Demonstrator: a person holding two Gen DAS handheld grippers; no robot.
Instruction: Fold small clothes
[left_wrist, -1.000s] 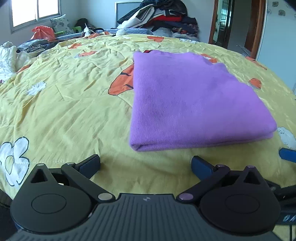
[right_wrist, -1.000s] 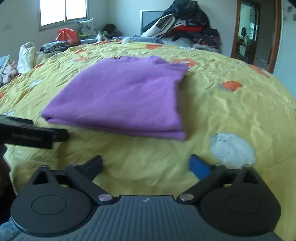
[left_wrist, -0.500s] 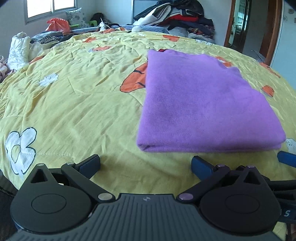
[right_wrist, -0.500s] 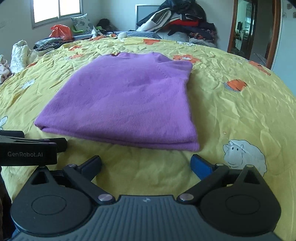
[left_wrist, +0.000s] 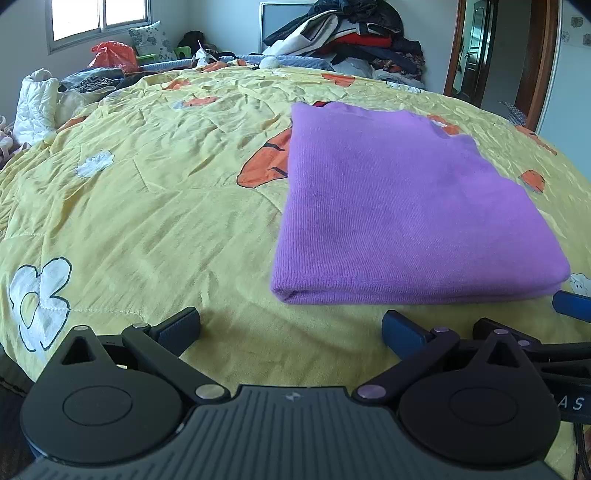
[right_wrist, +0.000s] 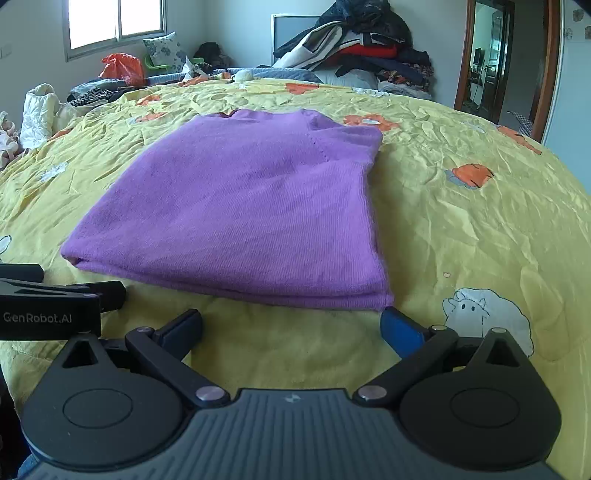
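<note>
**Folded sweater flanked by two empty grippers**

A purple knit sweater (right_wrist: 243, 206), already folded into a flat rectangle, is laid on the yellow bedspread (left_wrist: 147, 206), where bare room is left on every side. The left gripper (left_wrist: 291, 325) and right gripper (right_wrist: 291, 325) are held just short of its near folded edge, fingers spread wide and gripping nothing, apparently placed for a further fold or a release.
</note>
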